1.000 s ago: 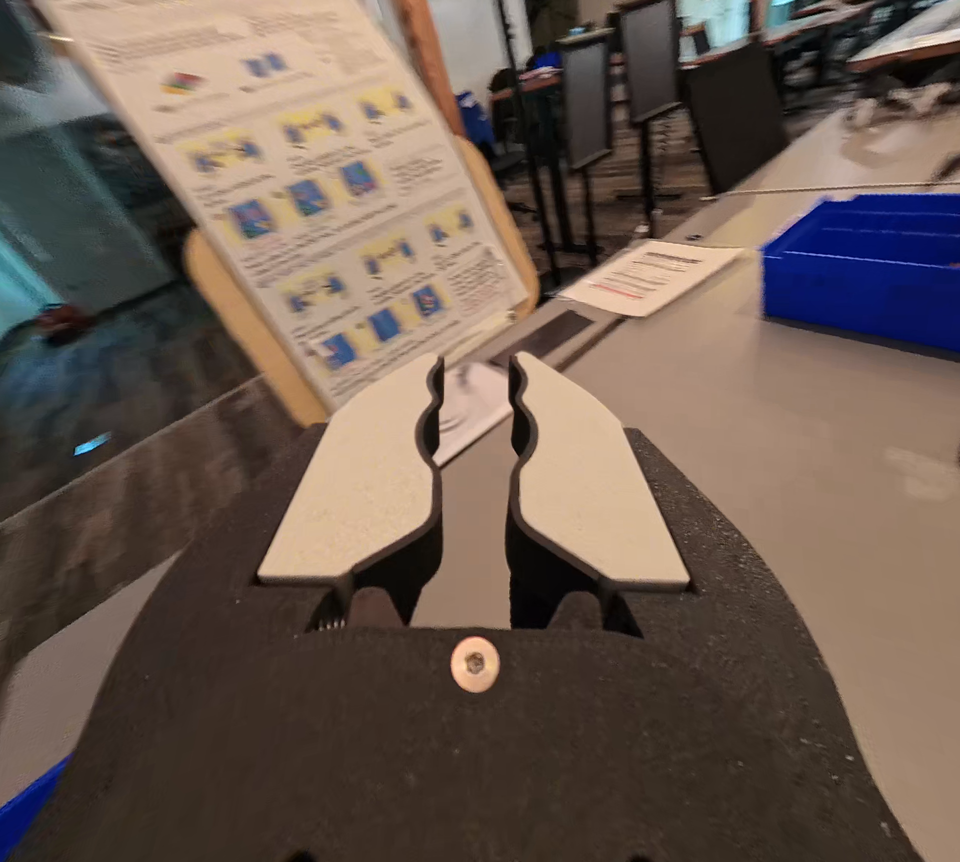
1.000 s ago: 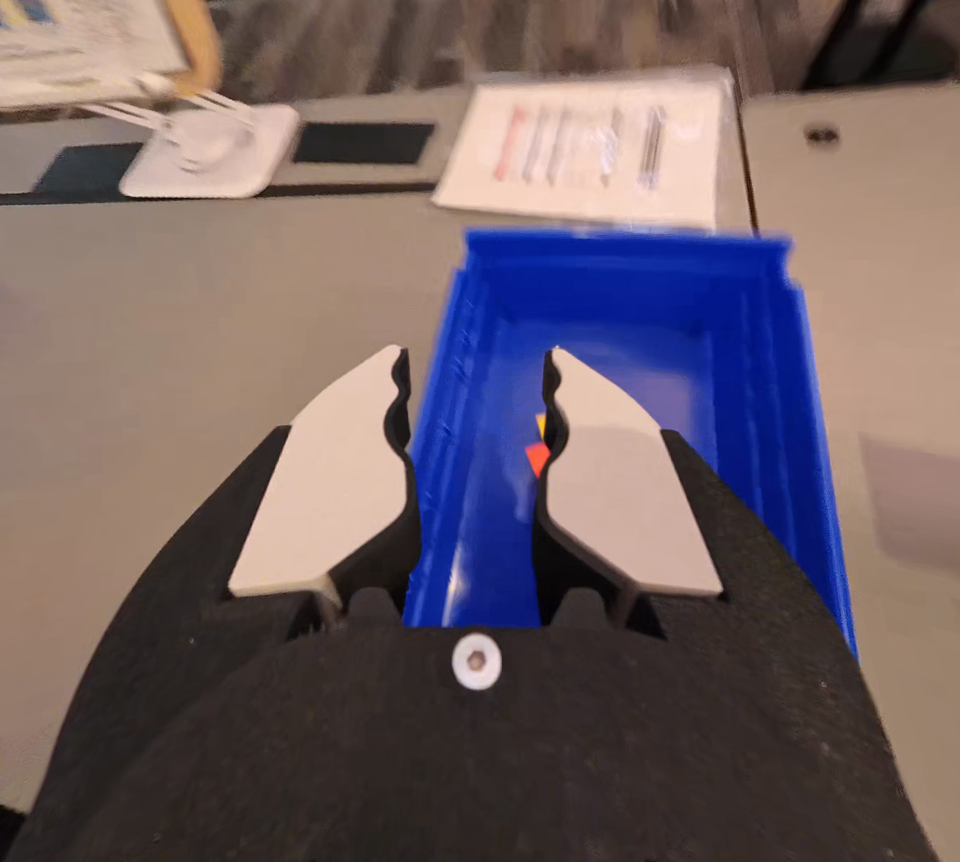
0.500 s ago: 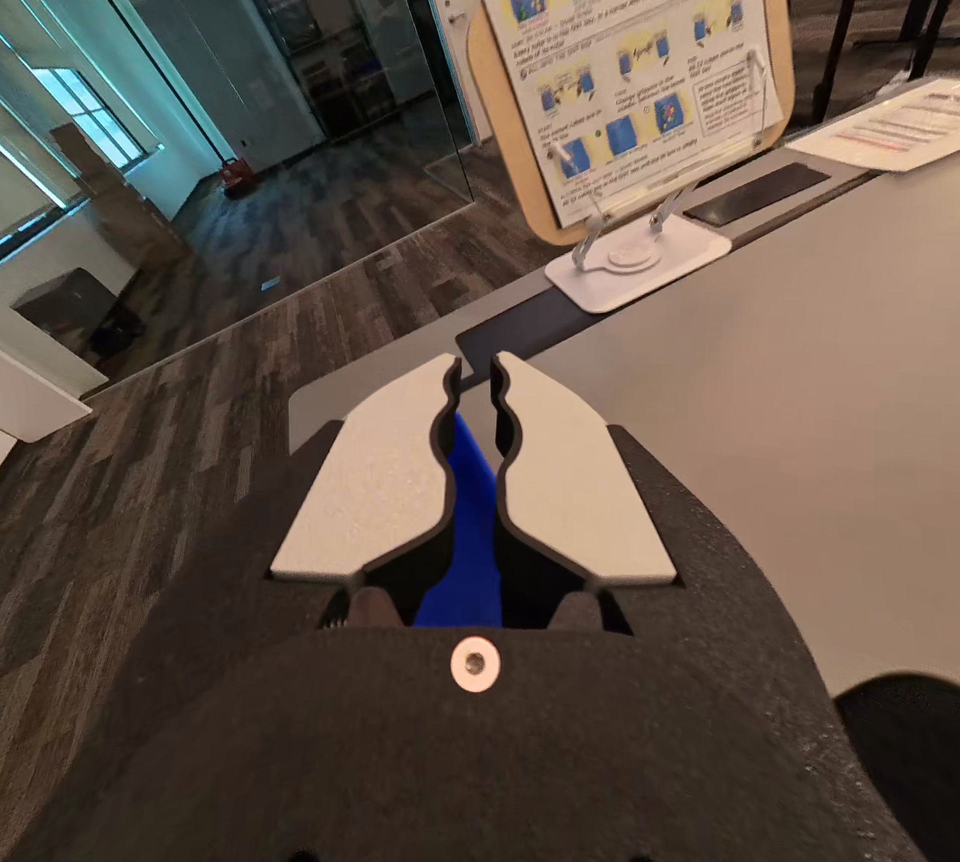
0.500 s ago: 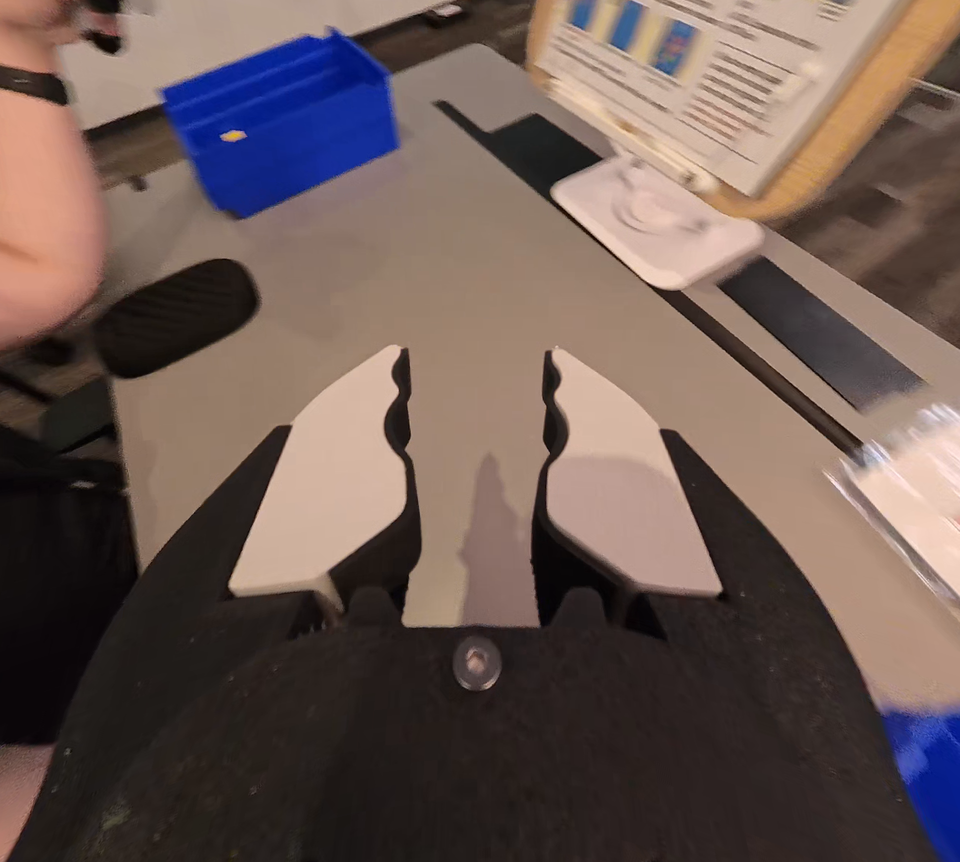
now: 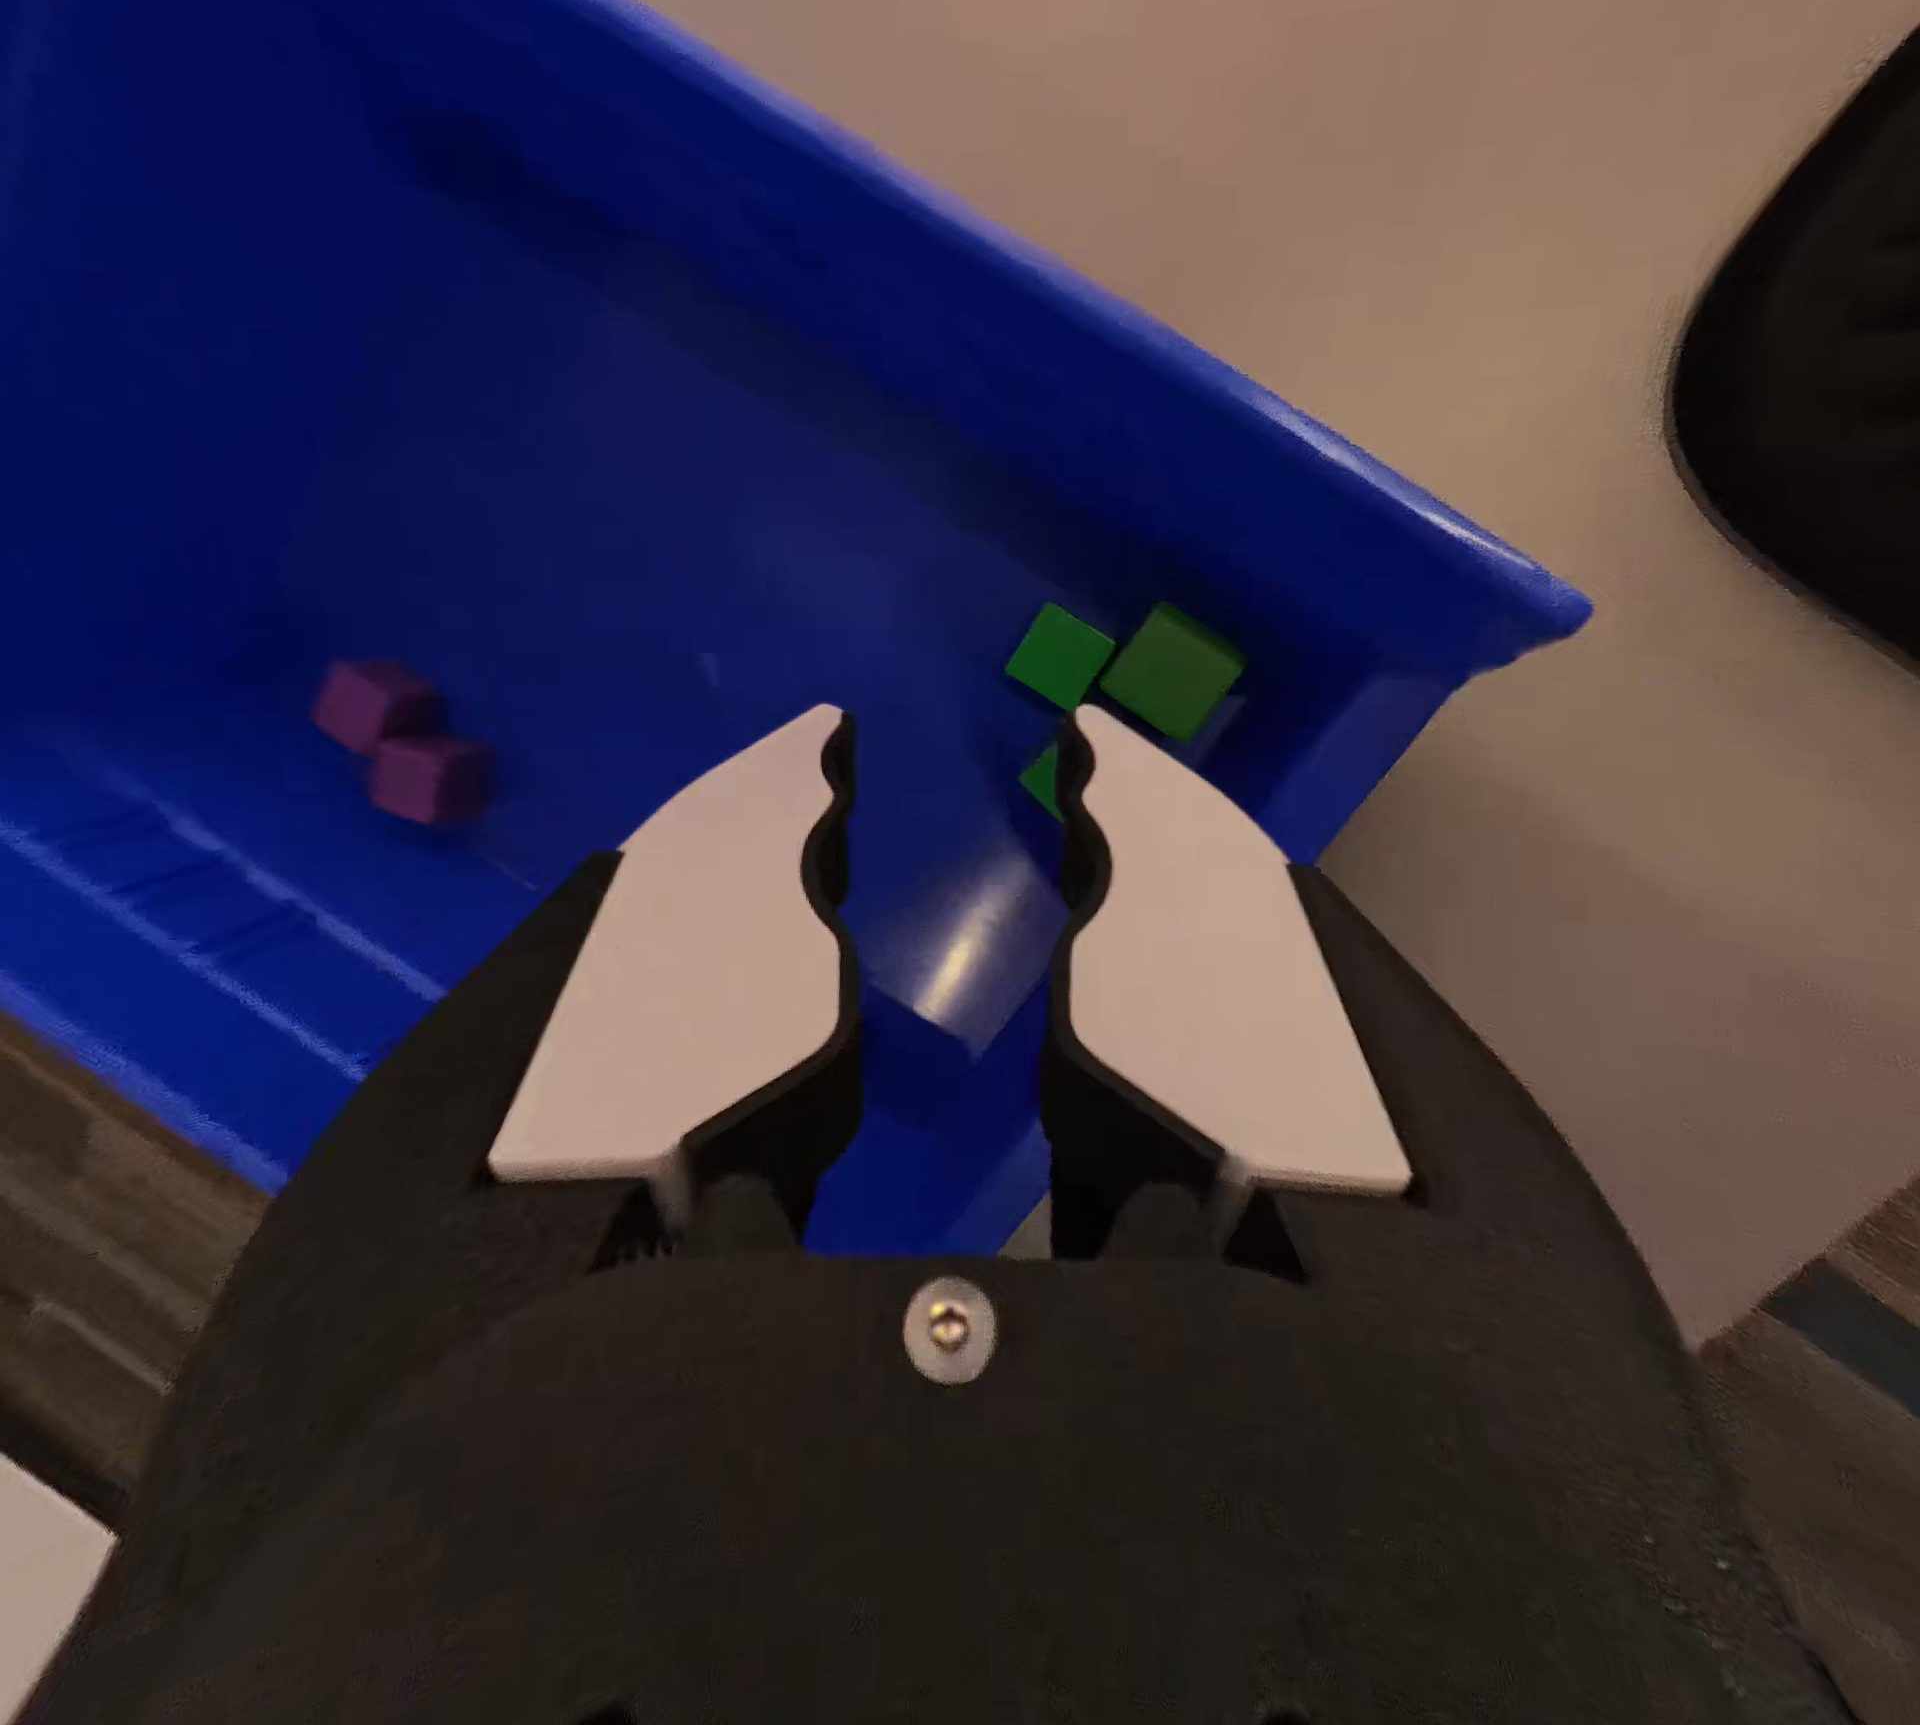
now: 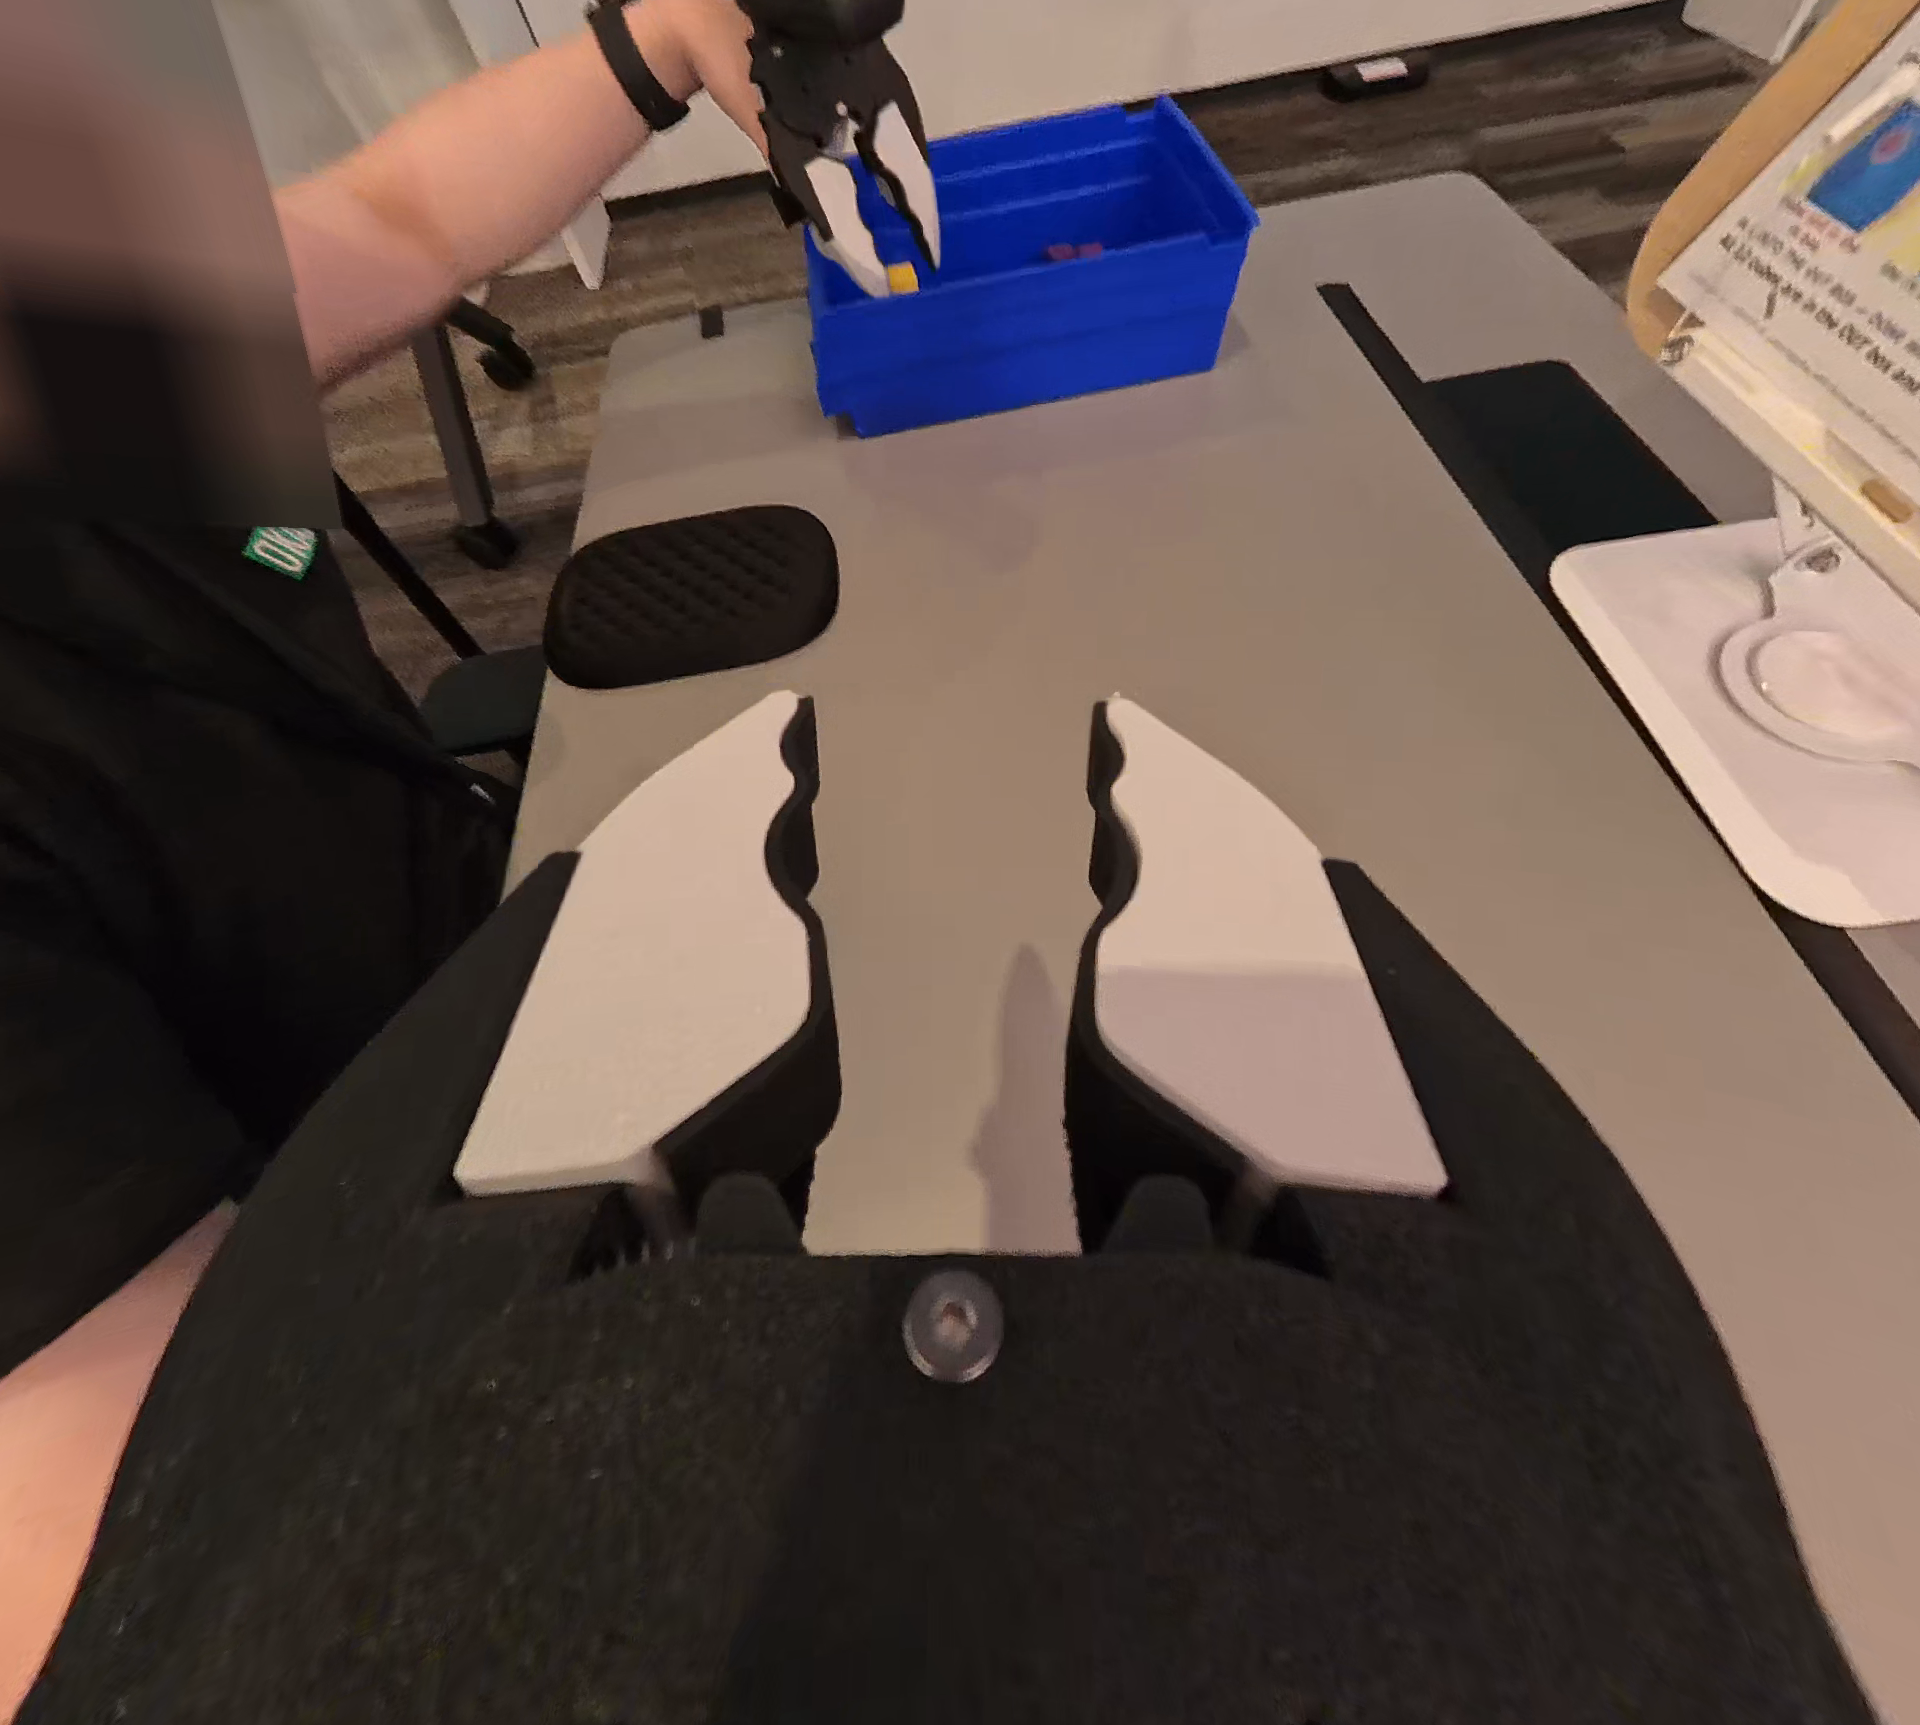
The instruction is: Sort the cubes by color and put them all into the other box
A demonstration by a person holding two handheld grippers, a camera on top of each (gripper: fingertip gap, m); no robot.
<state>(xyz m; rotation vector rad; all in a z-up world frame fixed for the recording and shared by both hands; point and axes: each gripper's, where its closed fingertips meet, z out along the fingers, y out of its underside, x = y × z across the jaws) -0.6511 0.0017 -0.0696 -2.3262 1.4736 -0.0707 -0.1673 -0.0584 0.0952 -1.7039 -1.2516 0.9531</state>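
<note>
A blue box (image 5: pixel 1299 418) fills the left wrist view. Two purple cubes (image 5: pixel 400 740) lie together on its floor at the left. Green cubes (image 5: pixel 1127 673) sit in its right corner, and one more is partly hidden behind my right finger. My left gripper (image 5: pixel 956 719) is open and empty just above the box floor near the green cubes. In the right wrist view the same box (image 6: pixel 1018 335) stands at the table's far end, with my left gripper (image 6: pixel 906 267) dipping into it beside a yellow cube (image 6: pixel 902 280). My right gripper (image 6: pixel 954 709) is open and empty over the grey table.
A black padded chair armrest (image 6: pixel 691 595) overlaps the table's left edge and also shows in the left wrist view (image 5: pixel 1818 428). An instruction board on a white stand (image 6: pixel 1766 719) is at the right edge. The person's arm (image 6: pixel 468 179) reaches to the box.
My left gripper has swung down from facing the board to over the blue box, and its jaws have opened wider. My right gripper has turned from the other box to face along the table.
</note>
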